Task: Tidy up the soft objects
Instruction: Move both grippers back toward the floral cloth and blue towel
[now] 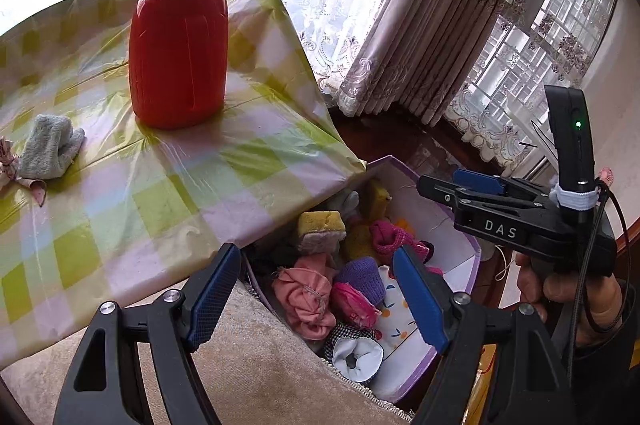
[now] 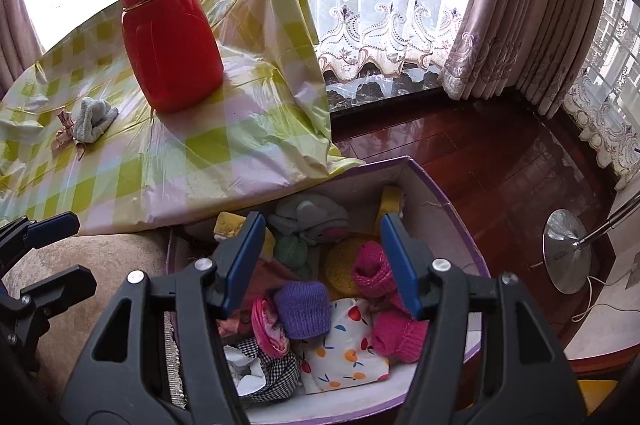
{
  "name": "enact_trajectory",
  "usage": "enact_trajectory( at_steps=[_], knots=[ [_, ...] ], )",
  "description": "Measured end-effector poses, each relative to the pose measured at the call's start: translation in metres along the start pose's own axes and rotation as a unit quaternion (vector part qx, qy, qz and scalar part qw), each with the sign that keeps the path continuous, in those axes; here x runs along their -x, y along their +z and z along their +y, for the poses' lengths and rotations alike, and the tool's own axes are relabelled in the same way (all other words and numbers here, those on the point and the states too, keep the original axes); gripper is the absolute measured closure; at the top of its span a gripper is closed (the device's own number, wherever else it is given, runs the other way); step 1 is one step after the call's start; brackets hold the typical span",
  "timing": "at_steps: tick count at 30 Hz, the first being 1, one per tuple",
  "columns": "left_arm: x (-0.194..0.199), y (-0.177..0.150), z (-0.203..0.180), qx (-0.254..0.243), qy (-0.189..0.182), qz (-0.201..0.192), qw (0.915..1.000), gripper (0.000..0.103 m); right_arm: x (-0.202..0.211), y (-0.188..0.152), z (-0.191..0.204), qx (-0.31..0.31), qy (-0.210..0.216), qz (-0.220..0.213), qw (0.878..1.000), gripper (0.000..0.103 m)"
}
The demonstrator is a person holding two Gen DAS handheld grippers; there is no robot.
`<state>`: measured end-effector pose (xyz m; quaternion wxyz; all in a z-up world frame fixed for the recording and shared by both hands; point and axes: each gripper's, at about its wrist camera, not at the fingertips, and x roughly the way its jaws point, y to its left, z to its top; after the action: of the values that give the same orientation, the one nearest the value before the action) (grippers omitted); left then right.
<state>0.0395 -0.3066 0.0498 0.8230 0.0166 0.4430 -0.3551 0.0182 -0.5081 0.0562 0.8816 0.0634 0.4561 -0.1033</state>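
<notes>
Beside and above the box: table (image 2: 132, 161) under a green-checked plastic cover. Box (image 2: 448, 225), white-walled, purple-rimmed, on the floor, packed with rolled socks and sponges. On the table, beyond the box: red flask (image 2: 168, 37), upright. Above the box: left hand-held gripper (image 1: 316, 289) and right hand-held gripper (image 2: 322, 261), both released, nothing between the pads. Inside the box: purple sock (image 2: 304, 309). On the table, left of the flask: grey sock (image 2: 94, 119).
</notes>
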Motion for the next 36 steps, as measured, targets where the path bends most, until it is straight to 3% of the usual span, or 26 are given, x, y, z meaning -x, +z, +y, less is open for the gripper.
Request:
enact_trajectory(
  at_steps=[12,25,36],
  knots=[
    [0.029,-0.002,0.077,0.074,0.080,-0.041,0.9932,0.023,-0.007,0.000,0.085,0.074,0.069,-0.005,0.995,0.039],
    [0.065,-0.015,0.189,0.179,0.169,-0.073,0.9664,0.025,-0.030,0.010,0.191,0.126,0.125,-0.003,0.984,0.039],
    [0.076,-0.002,0.259,0.216,0.227,-0.095,0.9449,0.025,-0.065,0.040,0.271,0.148,0.141,0.001,0.979,0.039]
  ],
)
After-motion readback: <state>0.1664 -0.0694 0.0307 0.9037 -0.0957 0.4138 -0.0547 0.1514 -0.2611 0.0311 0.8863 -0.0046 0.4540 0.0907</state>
